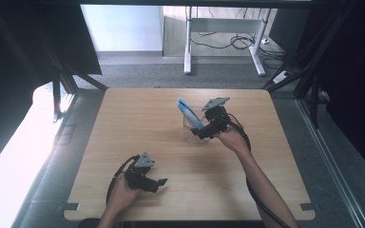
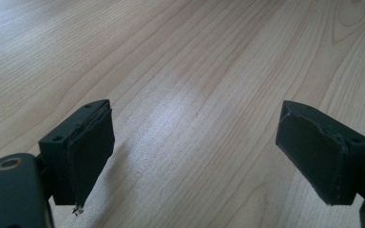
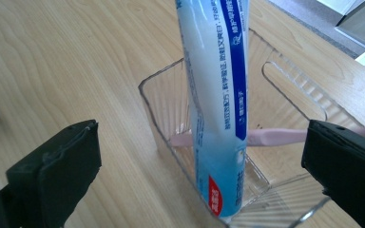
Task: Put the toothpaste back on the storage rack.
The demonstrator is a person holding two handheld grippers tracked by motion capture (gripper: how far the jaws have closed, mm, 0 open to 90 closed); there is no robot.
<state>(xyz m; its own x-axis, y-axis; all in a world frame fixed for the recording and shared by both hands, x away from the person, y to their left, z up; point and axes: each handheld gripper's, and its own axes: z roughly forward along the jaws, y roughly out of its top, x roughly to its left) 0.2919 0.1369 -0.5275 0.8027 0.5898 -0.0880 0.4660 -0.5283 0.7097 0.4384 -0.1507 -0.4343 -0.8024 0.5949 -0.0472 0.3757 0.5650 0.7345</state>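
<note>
We see the right gripper (image 1: 203, 134) at a clear bin (image 1: 193, 124) a little right of the table's (image 1: 123, 142) middle. Its jaws stand wide apart, one on each side of a blue and white tube (image 3: 216, 109), and neither pad touches it. The tube stands nearly upright in the bin, cap end down on the bin's floor, leaning against the near wall, with its top rising well above the rim. In the high view the tube (image 1: 188, 112) tilts up and to the left out of the bin.

In the right gripper view a pink stick-like thing (image 3: 275, 137) lies flat across the floor of the bin (image 3: 164, 102), behind the tube; what it is we cannot tell.

The left gripper (image 1: 160, 182) rests low over the near left part of the table, well apart from the bin. In the left gripper view its jaws are open wide with only bare wood (image 2: 190, 85) between them, gripping nothing
</note>
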